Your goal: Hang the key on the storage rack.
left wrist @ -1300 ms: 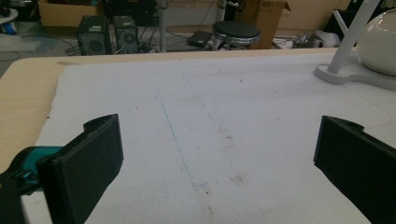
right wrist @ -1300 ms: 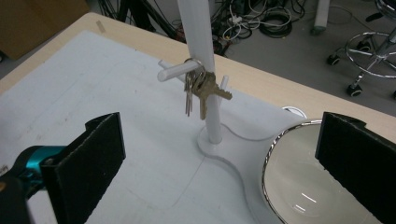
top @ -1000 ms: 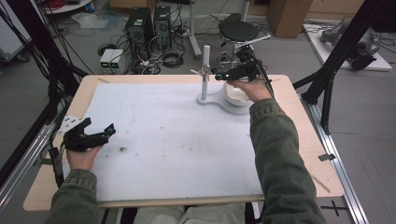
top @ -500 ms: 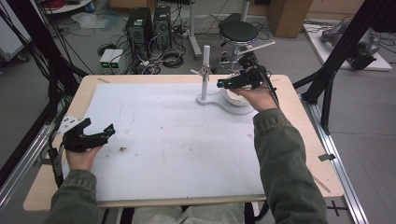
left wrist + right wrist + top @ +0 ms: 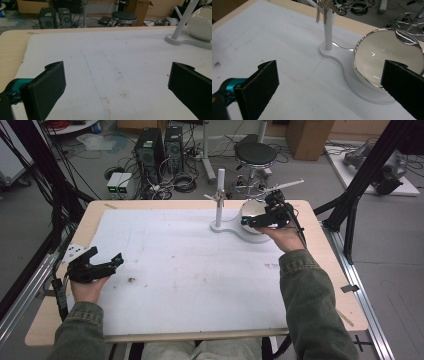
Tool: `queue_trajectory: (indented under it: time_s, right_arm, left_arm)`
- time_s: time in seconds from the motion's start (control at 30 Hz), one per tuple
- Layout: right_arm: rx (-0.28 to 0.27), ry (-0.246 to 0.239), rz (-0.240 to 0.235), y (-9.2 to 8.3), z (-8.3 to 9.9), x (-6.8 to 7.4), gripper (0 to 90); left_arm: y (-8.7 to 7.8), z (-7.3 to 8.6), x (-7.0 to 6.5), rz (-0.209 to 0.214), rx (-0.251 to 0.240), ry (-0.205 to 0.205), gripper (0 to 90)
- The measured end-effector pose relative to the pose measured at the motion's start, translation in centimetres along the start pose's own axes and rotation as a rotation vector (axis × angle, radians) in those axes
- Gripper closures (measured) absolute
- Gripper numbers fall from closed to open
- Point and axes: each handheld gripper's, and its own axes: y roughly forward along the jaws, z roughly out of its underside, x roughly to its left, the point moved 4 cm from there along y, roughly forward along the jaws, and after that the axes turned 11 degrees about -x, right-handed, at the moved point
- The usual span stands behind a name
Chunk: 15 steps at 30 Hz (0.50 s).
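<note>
The round mirror (image 5: 387, 56) sits on a white stand (image 5: 235, 227) near the far edge of the bench (image 5: 60, 320), toward its far right corner. Its silver-rimmed face is tilted up and back, toward the person's side. A thin white post (image 5: 220, 195) rises upright from the other end of the same base, so the stand's long axis runs roughly along the far edge, post to the left, mirror to the right. Small metal pieces, maybe keys (image 5: 322, 12), hang from the top of the post.

The right hand-held gripper (image 5: 255, 221) hovers just at the mirror with its jaws wide apart, gripping nothing; in its own view one jaw lies in front of the mirror's right rim, the other over the bare white mat (image 5: 175, 270). Whether it touches the mirror I cannot tell. The right hand (image 5: 280, 232) is behind it, the forearm in a green sleeve (image 5: 310, 310) stretching from the near edge straight out across the bench.

The left hand-held gripper (image 5: 102, 266) rests low near the left edge, well apart from the stand, jaws likewise spread wide and empty, pointing across the mat toward the right.
</note>
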Motion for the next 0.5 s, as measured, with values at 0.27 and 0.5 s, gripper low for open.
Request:
queue_trajectory:
  time_s: [0.27, 0.5]
  right_arm:
    - [-0.024, 0.003, 0.032, -0.6, 1.6, -0.7, 0.7]
    - [-0.033, 0.018, 0.046, -1.1, 3.2, -1.3, 0.6]
  left_arm:
    - [0.0, 0.0, 0.0, -0.002, 0.0, 0.0, 1.9]
    - [-0.1, 0.0, 0.0, -0.002, 0.002, 0.002, 1.9]
